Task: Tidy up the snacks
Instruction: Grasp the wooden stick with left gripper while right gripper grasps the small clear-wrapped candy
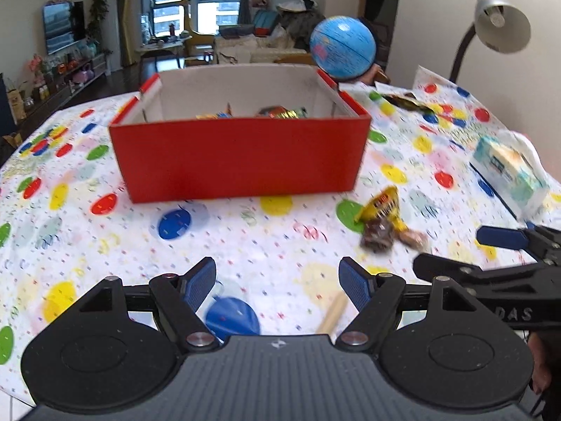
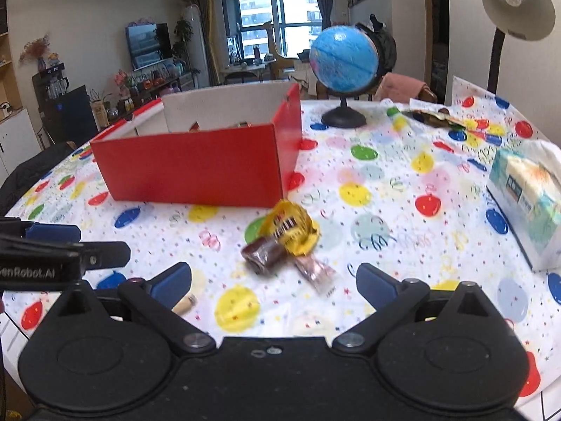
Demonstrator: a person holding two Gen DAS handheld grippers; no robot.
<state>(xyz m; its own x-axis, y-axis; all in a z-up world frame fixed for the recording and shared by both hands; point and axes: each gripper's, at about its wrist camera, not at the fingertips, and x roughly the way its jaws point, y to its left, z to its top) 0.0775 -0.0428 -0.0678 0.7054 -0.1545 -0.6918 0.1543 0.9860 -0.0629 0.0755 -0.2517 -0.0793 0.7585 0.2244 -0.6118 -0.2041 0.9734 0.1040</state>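
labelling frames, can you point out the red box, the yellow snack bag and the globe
red box (image 1: 238,161), left wrist view, middle of its front wall
yellow snack bag (image 2: 292,228), right wrist view, its crumpled printed face
globe (image 2: 343,59), right wrist view, centre of the blue sphere

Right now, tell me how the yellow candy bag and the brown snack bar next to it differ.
The yellow candy bag is bright yellow with dark lettering; the brown snack bar is dark brown in a clear, shiny wrapper. The bag looks crumpled and bunched, while the bar is a compact, rolled-looking block. The bag lies nearer the red box; the bar lies nearer the grippers. Both lie loose on the dotted tablecloth, touching each other, outside the box.
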